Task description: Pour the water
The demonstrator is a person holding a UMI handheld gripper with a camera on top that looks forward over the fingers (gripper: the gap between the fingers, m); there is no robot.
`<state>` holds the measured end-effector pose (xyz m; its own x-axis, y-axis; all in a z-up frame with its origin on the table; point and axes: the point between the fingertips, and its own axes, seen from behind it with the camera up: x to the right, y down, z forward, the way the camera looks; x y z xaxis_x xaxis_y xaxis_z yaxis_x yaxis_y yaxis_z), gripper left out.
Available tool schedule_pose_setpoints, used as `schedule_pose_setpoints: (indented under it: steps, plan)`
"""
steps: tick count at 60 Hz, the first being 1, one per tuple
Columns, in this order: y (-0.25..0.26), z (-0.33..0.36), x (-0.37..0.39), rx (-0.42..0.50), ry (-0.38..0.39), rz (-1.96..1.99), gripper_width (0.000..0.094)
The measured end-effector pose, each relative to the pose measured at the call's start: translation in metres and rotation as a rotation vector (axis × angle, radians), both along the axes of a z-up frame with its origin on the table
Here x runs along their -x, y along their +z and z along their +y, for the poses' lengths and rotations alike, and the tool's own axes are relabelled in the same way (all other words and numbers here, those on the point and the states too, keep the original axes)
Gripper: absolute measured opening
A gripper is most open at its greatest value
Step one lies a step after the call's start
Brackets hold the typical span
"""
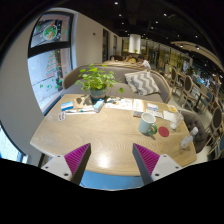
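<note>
My gripper (pixel 112 162) hangs open above the near edge of a round wooden table (pixel 105 140), with nothing between its two fingers; the magenta pads (pixel 77 156) stand wide apart. Well ahead of the right finger stands a pale green mug (pixel 148 123). Beside it, further right, are a small white cup (pixel 168 119) and a red-topped item (pixel 163 131). Another small cup (pixel 183 143) sits near the table's right edge. I cannot tell which vessel holds water.
A leafy green plant (pixel 97 80) stands at the table's far side, with books and papers (pixel 78 106) to its left and papers (pixel 128 103) in the middle. A sofa with a patterned cushion (pixel 143 83) lies beyond. A window (pixel 48 55) is on the left.
</note>
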<state>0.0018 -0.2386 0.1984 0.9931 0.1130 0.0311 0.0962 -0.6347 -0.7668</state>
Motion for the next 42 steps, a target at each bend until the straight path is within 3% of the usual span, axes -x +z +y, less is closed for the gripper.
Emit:
schedule_pose_setpoints:
  steps: [26, 42]
  plan:
    - [-0.084, -0.009, -0.309, 0.018, -0.207, 0.011, 0.0852]
    - [-0.135, 0.057, -0.445, -0.056, -0.252, -0.007, 0.0857]
